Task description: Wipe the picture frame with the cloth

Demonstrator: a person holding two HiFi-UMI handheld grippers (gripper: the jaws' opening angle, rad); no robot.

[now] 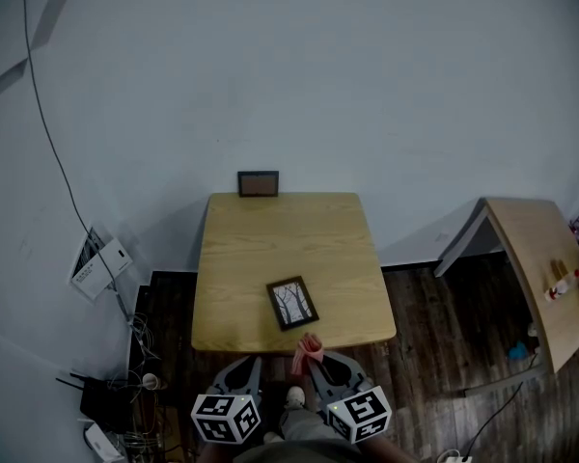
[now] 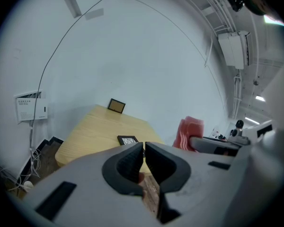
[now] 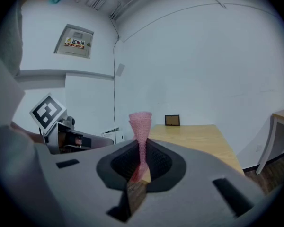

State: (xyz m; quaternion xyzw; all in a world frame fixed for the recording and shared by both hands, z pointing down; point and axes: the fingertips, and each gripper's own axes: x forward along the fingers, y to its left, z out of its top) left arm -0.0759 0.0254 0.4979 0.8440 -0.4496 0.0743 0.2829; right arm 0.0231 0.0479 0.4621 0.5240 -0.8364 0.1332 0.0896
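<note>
A small black picture frame (image 1: 292, 303) with a tree print lies flat near the front edge of the wooden table (image 1: 270, 239); the left gripper view shows the frame (image 2: 128, 139) just beyond the jaws. My right gripper (image 1: 316, 358) is shut on a pink cloth (image 1: 306, 352), which stands up pinched between the jaws as a pink cloth (image 3: 141, 129) in the right gripper view. My left gripper (image 1: 255, 359) hovers below the table's front edge, shut with nothing between its jaws (image 2: 144, 154). Both grippers are short of the frame.
A second, brown-faced frame (image 1: 259, 183) leans against the wall at the table's far edge. A tilted wooden table (image 1: 540, 268) stands at the right. Cables, a router and boxes (image 1: 106, 394) clutter the floor at the left.
</note>
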